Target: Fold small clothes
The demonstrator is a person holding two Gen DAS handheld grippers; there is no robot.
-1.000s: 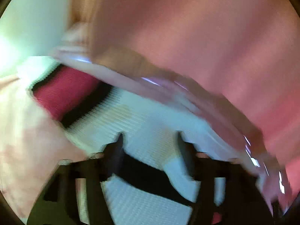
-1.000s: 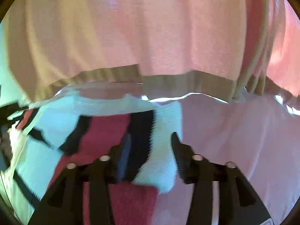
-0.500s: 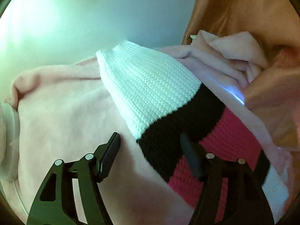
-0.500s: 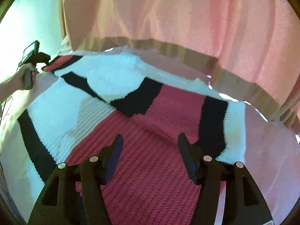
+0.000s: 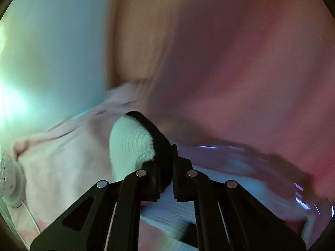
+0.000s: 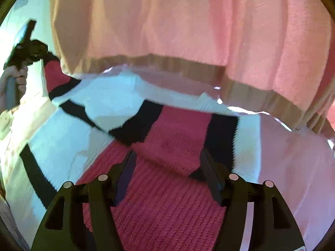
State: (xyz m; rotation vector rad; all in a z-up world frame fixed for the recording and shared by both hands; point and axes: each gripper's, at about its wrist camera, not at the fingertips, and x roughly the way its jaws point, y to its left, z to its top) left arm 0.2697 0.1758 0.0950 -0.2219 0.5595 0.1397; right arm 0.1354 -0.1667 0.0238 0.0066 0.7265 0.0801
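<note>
A knitted garment (image 6: 167, 138) with white, black and pink-red stripes lies spread on a pale pink sheet (image 6: 293, 167). My right gripper (image 6: 167, 163) is open and hovers just above its red middle, holding nothing. My left gripper (image 5: 167, 163) is shut on a white-and-black end of the knitted garment (image 5: 134, 144), lifted off the sheet (image 5: 62, 167). In the right wrist view the left gripper (image 6: 25, 48) shows at far left, raised, with the garment's red end hanging from it.
A pink curtain (image 6: 188, 31) hangs close behind the surface, its hem touching the far edge. A pale wall (image 5: 52, 52) is at the left. A white patterned object with a cord (image 5: 8, 177) sits at the sheet's left edge.
My left gripper has closed on the garment's white-and-black end and lifted it. My right gripper stays open over the red stripe, moved slightly closer.
</note>
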